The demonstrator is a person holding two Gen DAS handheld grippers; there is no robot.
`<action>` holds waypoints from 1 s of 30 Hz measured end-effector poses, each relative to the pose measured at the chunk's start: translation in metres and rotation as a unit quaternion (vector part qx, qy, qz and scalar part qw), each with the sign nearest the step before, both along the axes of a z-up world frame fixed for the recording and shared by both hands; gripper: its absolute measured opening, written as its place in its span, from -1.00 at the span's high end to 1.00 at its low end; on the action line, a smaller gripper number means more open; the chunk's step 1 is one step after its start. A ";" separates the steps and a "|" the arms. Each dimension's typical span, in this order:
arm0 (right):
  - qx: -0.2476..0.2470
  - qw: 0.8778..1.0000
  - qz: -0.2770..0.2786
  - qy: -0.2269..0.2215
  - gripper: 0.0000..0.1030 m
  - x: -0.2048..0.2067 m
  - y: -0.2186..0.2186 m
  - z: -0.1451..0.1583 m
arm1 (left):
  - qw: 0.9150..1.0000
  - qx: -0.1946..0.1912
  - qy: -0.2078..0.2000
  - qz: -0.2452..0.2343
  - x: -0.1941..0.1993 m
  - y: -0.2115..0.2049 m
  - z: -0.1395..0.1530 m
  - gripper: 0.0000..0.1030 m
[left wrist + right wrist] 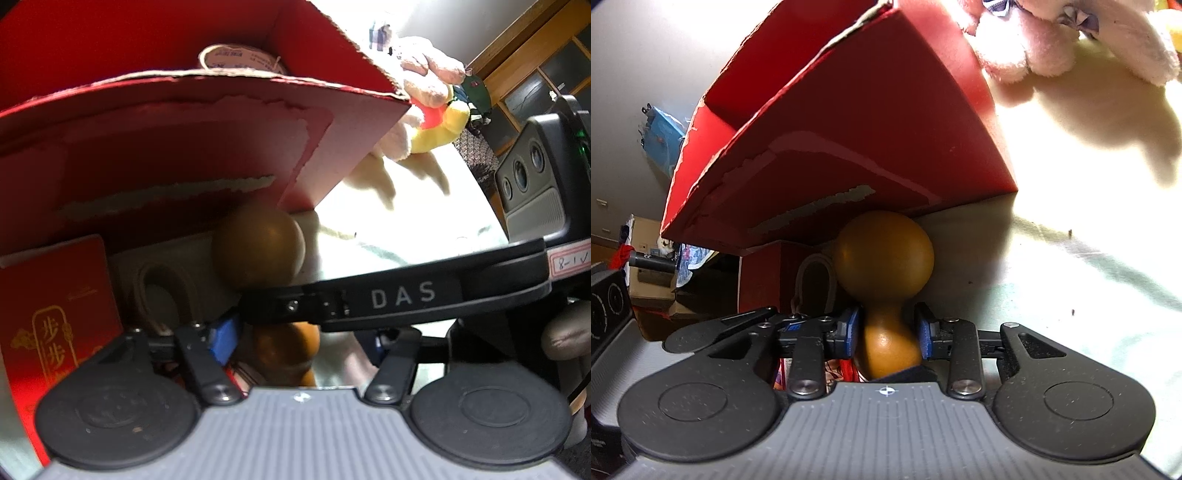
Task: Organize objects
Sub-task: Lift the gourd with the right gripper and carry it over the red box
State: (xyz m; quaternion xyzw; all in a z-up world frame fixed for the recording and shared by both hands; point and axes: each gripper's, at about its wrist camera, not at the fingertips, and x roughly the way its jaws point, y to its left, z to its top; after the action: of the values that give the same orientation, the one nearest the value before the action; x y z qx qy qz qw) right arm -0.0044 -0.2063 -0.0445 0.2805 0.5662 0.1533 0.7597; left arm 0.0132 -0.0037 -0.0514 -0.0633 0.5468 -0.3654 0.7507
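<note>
Amber-brown wooden gourd (882,291) lying on the pale tabletop (1071,277), its larger bulb against the near wall of the red cardboard box (857,140). The right gripper (888,332) straddles the gourd's narrow waist, blue pads (925,338) touching or nearly touching it at a partial opening, a hold suited to lifting it into the box. The left gripper (236,332) hangs near, just left of the gourd; its jaws are largely hidden behind the right gripper's arm, so their state cannot be told. A pink plush toy (1052,40) lies far right.
</note>
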 end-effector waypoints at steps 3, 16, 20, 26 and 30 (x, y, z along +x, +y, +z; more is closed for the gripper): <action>0.001 1.000 0.000 -0.003 0.38 -0.005 -0.011 0.004 | 1.000 -0.002 -0.005 -0.005 -0.003 -0.003 0.002 -0.11; 0.002 0.999 -0.012 -0.044 0.39 -0.030 -0.043 0.031 | 0.998 -0.037 -0.032 -0.030 -0.014 -0.003 0.030 -0.02; 0.015 0.998 -0.019 -0.056 0.39 -0.040 -0.054 0.041 | 0.997 -0.050 -0.045 -0.037 -0.018 -0.001 0.043 -0.02; 0.026 0.996 -0.020 -0.083 0.39 -0.050 -0.048 0.060 | 0.994 -0.069 -0.073 -0.043 -0.026 0.004 0.066 -0.02; 0.023 0.995 -0.018 -0.100 0.39 -0.051 -0.039 0.070 | 0.992 -0.075 -0.089 -0.045 -0.028 0.005 0.077 -0.02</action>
State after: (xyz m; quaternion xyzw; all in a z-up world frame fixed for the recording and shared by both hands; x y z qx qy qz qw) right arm -0.0551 -0.2448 0.0251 0.2913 0.4782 0.1795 0.8088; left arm -0.0150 0.0015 0.0259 -0.0623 0.4511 -0.4427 0.7725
